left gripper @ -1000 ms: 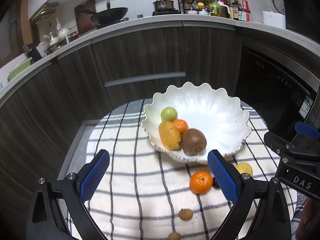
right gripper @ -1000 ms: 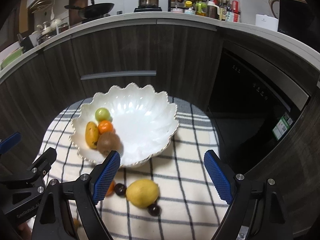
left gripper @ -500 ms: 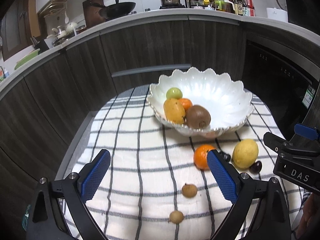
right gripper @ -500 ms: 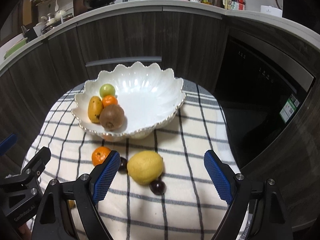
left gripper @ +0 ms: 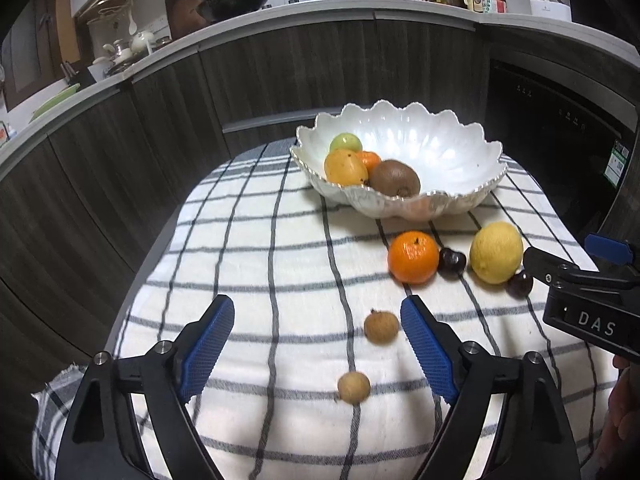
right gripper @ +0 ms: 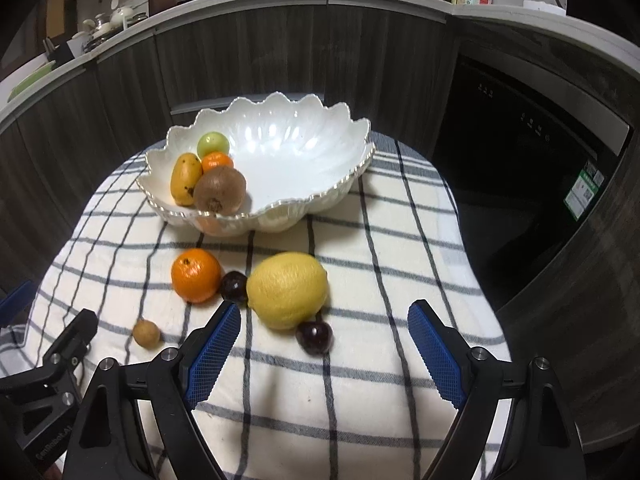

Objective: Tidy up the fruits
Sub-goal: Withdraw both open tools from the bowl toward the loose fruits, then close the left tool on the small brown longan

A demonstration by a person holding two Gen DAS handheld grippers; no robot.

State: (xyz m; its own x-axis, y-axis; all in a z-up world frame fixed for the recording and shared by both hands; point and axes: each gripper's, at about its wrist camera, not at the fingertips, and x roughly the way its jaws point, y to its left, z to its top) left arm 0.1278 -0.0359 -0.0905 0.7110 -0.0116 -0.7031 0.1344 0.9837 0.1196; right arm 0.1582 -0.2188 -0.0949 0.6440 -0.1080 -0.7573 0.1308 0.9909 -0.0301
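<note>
A white scalloped bowl point(left gripper: 452, 168) point(right gripper: 312, 160) holds a kiwi point(left gripper: 395, 178), a yellow mango point(left gripper: 345, 167), a small orange point(left gripper: 368, 159) and a green fruit point(left gripper: 345, 142). On the checked cloth in front lie an orange point(left gripper: 413, 257) point(right gripper: 196, 275), a lemon point(left gripper: 496, 252) point(right gripper: 287, 290), two dark cherries point(left gripper: 452, 260) point(right gripper: 314, 337) and two small brown longans point(left gripper: 381, 327) point(left gripper: 353, 387). My left gripper point(left gripper: 316, 350) is open and empty above the cloth near the longans. My right gripper point(right gripper: 324, 350) is open and empty just before the lemon.
The cloth-covered table point(left gripper: 248, 264) is small and drops off at left and right. Dark wood cabinets point(left gripper: 280, 80) curve behind it, with a black appliance point(right gripper: 520, 140) to the right. The counter point(left gripper: 400, 4) above carries pots and bottles.
Both grippers have drawn back and lowered from the bowl. The loose fruits on the cloth now sit ahead of the fingers. Both stay open.
</note>
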